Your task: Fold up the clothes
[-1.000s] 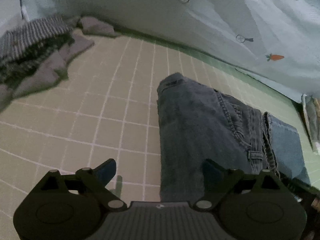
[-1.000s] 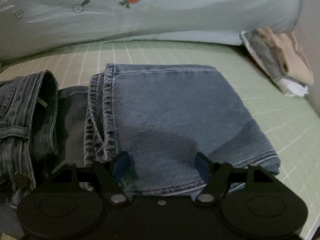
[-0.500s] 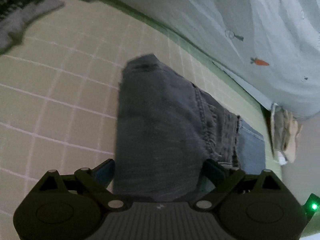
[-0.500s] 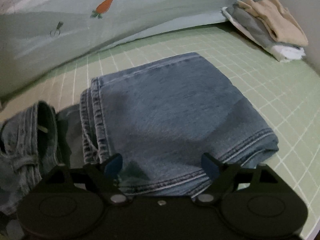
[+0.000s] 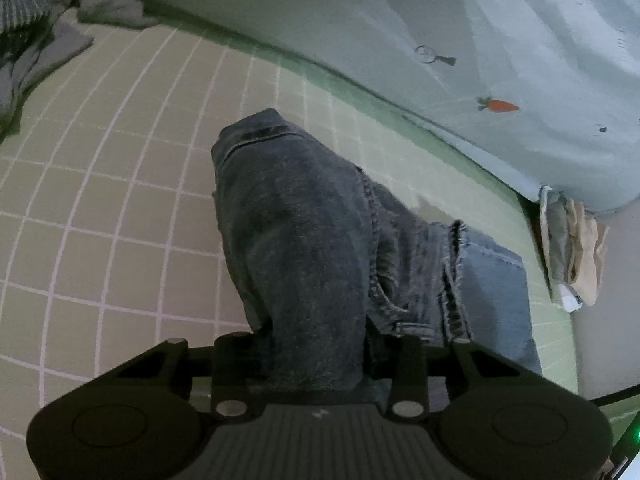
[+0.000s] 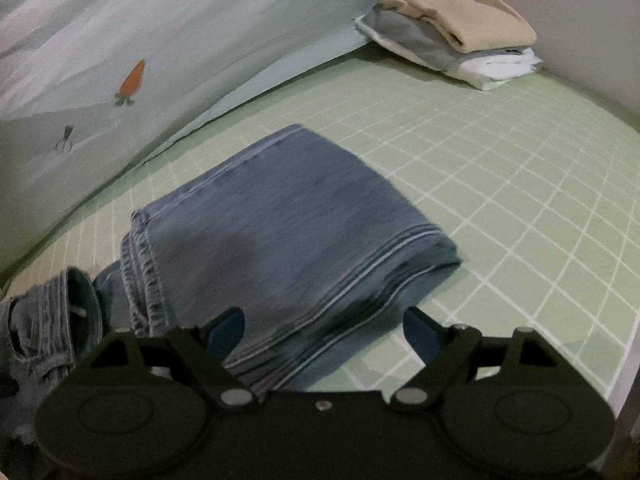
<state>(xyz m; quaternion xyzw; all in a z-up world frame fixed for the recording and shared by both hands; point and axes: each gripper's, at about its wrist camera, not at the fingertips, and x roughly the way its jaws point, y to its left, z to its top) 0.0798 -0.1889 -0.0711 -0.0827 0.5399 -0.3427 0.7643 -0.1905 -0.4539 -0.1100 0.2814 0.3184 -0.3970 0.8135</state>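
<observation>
The jeans (image 5: 304, 248) lie part-folded on the green gridded bed sheet (image 6: 520, 184), alongside the pale carrot-print quilt (image 6: 120, 40) that runs along the far edge. The waistband end is bunched up and raised; the leg end is already doubled into a flat, thick slab of lighter denim (image 6: 280, 220).

The left gripper (image 5: 316, 356) has its fingers drawn in narrow around a thick roll of the dark waistband section, which rises up between them and away toward the quilt. The right gripper (image 6: 324, 324) hangs low over the near edge of the folded slab with its fingers spread wide, holding nothing; whether its tips touch the cloth is hard to judge, since that view is motion-blurred.

Denim is heavy and fairly stiff for a garment. It should hold a crease and not slide much on the sheet, but several layers make a bulky bite, and the seams and hems are thicker still. A hold on one layer alone would likely peel the stack apart, so the best places are the full thickness at the near hemmed edge of the slab and the waistband seam, which will not stretch.

A stack of folded clothes (image 6: 460, 36) sits at the quilt's far right end, and a crumpled grey pile (image 5: 36, 52) lies at its left end.
</observation>
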